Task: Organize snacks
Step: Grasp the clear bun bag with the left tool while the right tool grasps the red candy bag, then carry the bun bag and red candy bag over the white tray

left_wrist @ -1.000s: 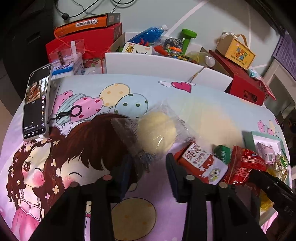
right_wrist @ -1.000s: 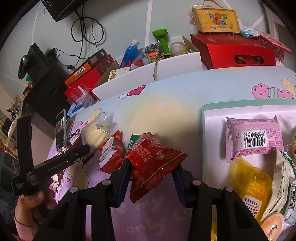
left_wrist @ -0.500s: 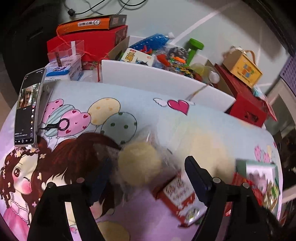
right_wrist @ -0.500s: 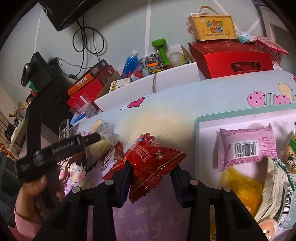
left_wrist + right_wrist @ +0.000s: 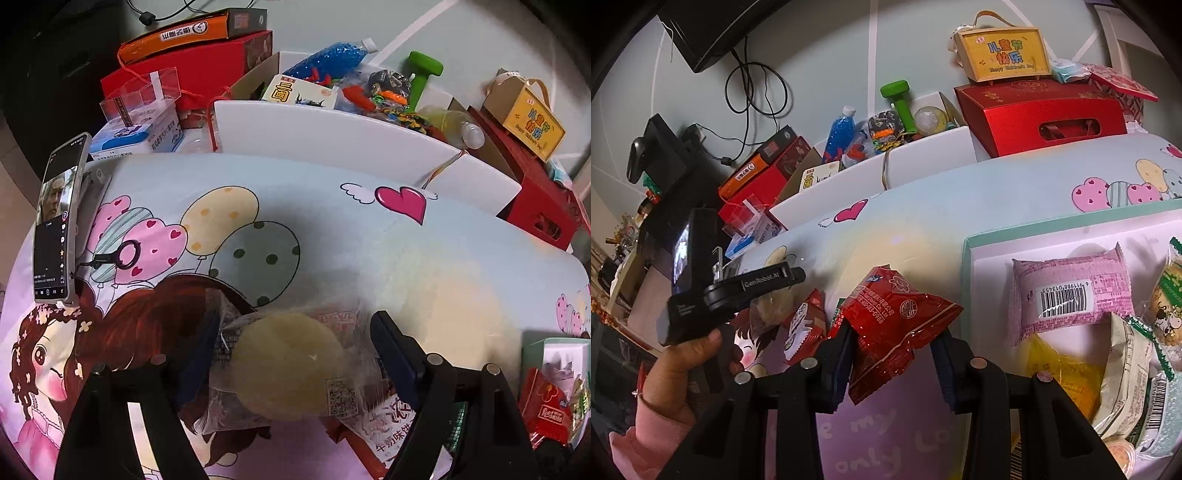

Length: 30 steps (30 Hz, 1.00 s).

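My left gripper (image 5: pixel 295 347) is open, its jaws on either side of a clear-wrapped pale yellow bun (image 5: pixel 288 365) that lies on the cartoon tablecloth. A red and white snack packet (image 5: pixel 391 424) lies just under and to the right of the bun. My right gripper (image 5: pixel 894 347) is shut on a red snack packet (image 5: pixel 897 317) and holds it left of the teal-rimmed tray (image 5: pixel 966 258). The tray holds a pink packet (image 5: pixel 1071 291), a yellow packet (image 5: pixel 1063 373) and several others. The left gripper also shows in the right wrist view (image 5: pixel 775 280).
A phone (image 5: pixel 55 225) lies at the table's left edge with a ring strap (image 5: pixel 125 254) beside it. White boxes of toys (image 5: pixel 332 122), red boxes (image 5: pixel 1041 114) and a yellow gift box (image 5: pixel 1004 51) stand behind the table.
My left gripper opened wide and moved forward, so the bun now sits between its jaws. My right gripper kept its hold on the red packet and shifted slightly towards the tray.
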Each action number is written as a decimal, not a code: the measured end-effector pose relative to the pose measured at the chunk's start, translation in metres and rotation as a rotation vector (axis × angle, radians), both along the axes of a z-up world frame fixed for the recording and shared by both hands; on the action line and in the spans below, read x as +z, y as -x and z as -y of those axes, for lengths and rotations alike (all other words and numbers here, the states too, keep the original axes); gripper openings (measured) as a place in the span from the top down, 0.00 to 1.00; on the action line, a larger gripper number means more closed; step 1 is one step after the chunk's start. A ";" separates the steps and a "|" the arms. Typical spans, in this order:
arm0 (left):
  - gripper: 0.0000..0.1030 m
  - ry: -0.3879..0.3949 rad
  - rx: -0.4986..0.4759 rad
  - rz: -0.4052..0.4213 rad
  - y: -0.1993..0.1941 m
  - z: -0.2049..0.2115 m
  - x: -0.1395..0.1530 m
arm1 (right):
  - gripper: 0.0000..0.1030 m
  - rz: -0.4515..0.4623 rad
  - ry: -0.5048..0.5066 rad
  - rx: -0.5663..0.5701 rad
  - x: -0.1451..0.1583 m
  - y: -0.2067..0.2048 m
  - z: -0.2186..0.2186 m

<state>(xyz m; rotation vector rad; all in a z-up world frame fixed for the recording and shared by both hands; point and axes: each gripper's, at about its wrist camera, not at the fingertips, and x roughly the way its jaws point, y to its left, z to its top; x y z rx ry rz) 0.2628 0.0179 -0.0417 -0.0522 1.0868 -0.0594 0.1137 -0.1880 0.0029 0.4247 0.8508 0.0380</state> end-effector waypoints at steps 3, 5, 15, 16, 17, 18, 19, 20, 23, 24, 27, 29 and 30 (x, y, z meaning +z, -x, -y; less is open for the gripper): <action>0.32 -0.017 0.002 0.013 0.005 -0.002 0.002 | 0.59 0.001 -0.001 -0.006 0.000 0.001 0.001; 0.34 0.012 0.007 0.015 0.009 -0.005 0.004 | 0.59 0.003 -0.001 -0.009 0.001 0.002 0.001; 0.36 0.085 0.047 0.057 0.043 -0.024 0.022 | 0.59 0.023 -0.007 -0.014 0.008 0.006 0.005; 0.36 0.087 0.049 0.063 0.047 -0.025 0.025 | 0.59 0.024 -0.007 -0.016 0.009 0.006 0.006; 0.36 0.093 0.051 0.073 0.052 -0.026 0.028 | 0.59 0.026 -0.007 -0.017 0.009 0.007 0.007; 0.36 0.099 0.054 0.080 0.057 -0.027 0.031 | 0.59 0.028 -0.008 -0.019 0.011 0.008 0.007; 0.36 0.105 0.056 0.086 0.061 -0.027 0.033 | 0.59 0.032 -0.010 -0.022 0.012 0.009 0.008; 0.36 0.110 0.052 0.094 0.066 -0.026 0.036 | 0.59 0.035 -0.011 -0.023 0.013 0.010 0.009; 0.36 0.124 0.036 0.107 0.079 -0.020 0.042 | 0.59 0.040 -0.011 -0.026 0.016 0.012 0.010; 0.36 0.131 0.037 0.105 0.080 -0.018 0.043 | 0.59 0.041 -0.014 -0.028 0.016 0.013 0.011; 0.36 0.136 0.016 0.124 0.088 -0.009 0.054 | 0.59 0.047 -0.012 -0.029 0.021 0.017 0.012; 0.36 0.142 -0.004 0.146 0.095 -0.001 0.064 | 0.59 0.056 -0.008 -0.031 0.025 0.021 0.014; 0.36 0.147 -0.010 0.155 0.098 0.002 0.069 | 0.59 0.059 -0.009 -0.032 0.027 0.022 0.015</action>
